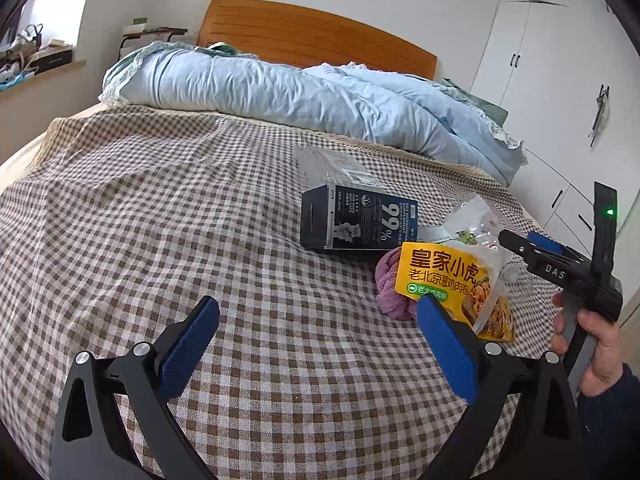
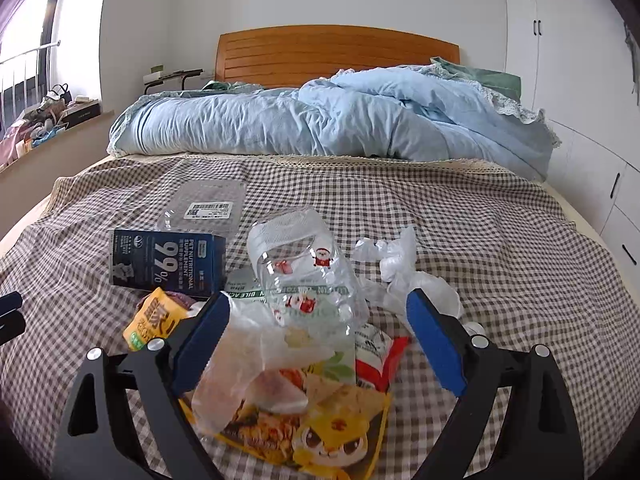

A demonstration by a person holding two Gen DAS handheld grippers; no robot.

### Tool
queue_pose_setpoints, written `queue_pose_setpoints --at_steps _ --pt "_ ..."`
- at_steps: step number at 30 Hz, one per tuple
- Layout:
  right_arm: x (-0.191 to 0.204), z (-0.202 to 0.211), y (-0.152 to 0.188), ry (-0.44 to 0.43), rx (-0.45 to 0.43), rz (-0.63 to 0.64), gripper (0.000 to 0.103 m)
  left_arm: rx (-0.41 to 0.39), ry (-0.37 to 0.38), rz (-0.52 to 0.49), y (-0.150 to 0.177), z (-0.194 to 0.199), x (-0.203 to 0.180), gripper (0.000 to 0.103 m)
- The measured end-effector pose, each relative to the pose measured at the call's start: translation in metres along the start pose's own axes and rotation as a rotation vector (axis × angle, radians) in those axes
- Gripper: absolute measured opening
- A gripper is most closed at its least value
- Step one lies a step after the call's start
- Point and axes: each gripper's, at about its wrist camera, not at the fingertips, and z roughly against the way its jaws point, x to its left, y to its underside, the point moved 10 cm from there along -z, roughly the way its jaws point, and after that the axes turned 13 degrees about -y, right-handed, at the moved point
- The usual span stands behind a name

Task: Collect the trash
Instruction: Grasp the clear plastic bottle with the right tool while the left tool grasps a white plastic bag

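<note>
**A:** Bed [image 2: 500, 240] first: brown-and-cream checked cover, a rumpled pale-blue quilt [image 2: 340, 120] heaped against the orange slatted wooden headboard [image 2: 336, 54]. White wardrobe doors [image 2: 568, 60] stand on your right and a cluttered window ledge [image 2: 48, 120] on your left.

**B:** And the trash?

**A:** All of it sits in one loose heap on the near part of the cover. Largest is the dark-blue cardboard pet-supplement box [image 2: 166, 262], lying on its side, with a flat clear plastic clamshell tray [image 2: 208, 204] just behind it. Next comes the clear crumpled plastic bottle with Santa stickers [image 2: 300, 264], lying over the yellow printed snack bag [image 2: 320, 432]. Crumpled white tissue [image 2: 404, 268] lies to its right, and a small red-and-white wrapper [image 2: 380, 364] peeks out beneath.

**B:** Your tongs?

**A:** The right tongs [image 2: 316, 340] are spread wide around the bottle and a thin film bag, pads not pressing on anything. The left tongs [image 1: 316, 344] are open too, over bare cover, with one blue pad just in front of the snack bag.

**B:** Risks?

**A:** If you close now, you'll likely pinch only film, and the slick bottle could squirt out or roll off. The layers overlap, so lifting one may drag its neighbours. A mauve knitted bundle [image 1: 390, 284] under the bag may not be trash, so don't scoop it.
</note>
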Motion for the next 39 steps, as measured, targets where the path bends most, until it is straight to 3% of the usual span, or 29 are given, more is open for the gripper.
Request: queue_pose_setpoints --at_steps 3,4,5,9,16,20,24,28,34,39 --pt "-0.012 -0.021 0.002 -0.03 0.033 -0.057 0.087 0.017 -0.008 0.009 0.003 -0.005 0.003 0.095" --pt "-0.015 -0.024 0.006 -0.033 0.041 -0.065 0.083 0.018 -0.014 0.002 0.005 -0.006 0.003 0.095" --pt "-0.016 -0.027 0.011 -0.055 0.054 -0.078 0.072 0.02 -0.019 -0.009 0.007 -0.007 0.002 0.095" --pt "-0.019 -0.018 0.015 -0.114 0.038 -0.129 0.069 0.016 -0.039 -0.073 0.015 -0.011 -0.006 0.096" --pt "-0.019 0.055 -0.015 -0.048 -0.154 -0.082 0.069 0.022 -0.027 -0.107 0.025 -0.011 -0.015 0.096" --pt "-0.025 0.093 0.001 -0.023 -0.224 -0.137 0.068 0.025 -0.026 -0.137 0.031 -0.012 -0.023 0.096" --pt "-0.031 0.108 0.029 -0.021 -0.239 -0.202 0.068 0.001 0.014 -0.201 0.037 -0.003 -0.047 0.095" --pt "-0.03 0.125 0.051 0.006 -0.242 -0.197 0.068 0.008 0.004 -0.276 0.04 0.003 -0.077 0.095" --pt "-0.042 0.136 0.084 -0.046 -0.224 -0.283 0.068 0.046 0.02 -0.229 0.02 -0.006 -0.13 0.095" --pt "-0.065 0.151 0.1 -0.045 -0.253 -0.373 0.067 0.091 0.031 -0.232 0.01 -0.031 -0.181 0.079"
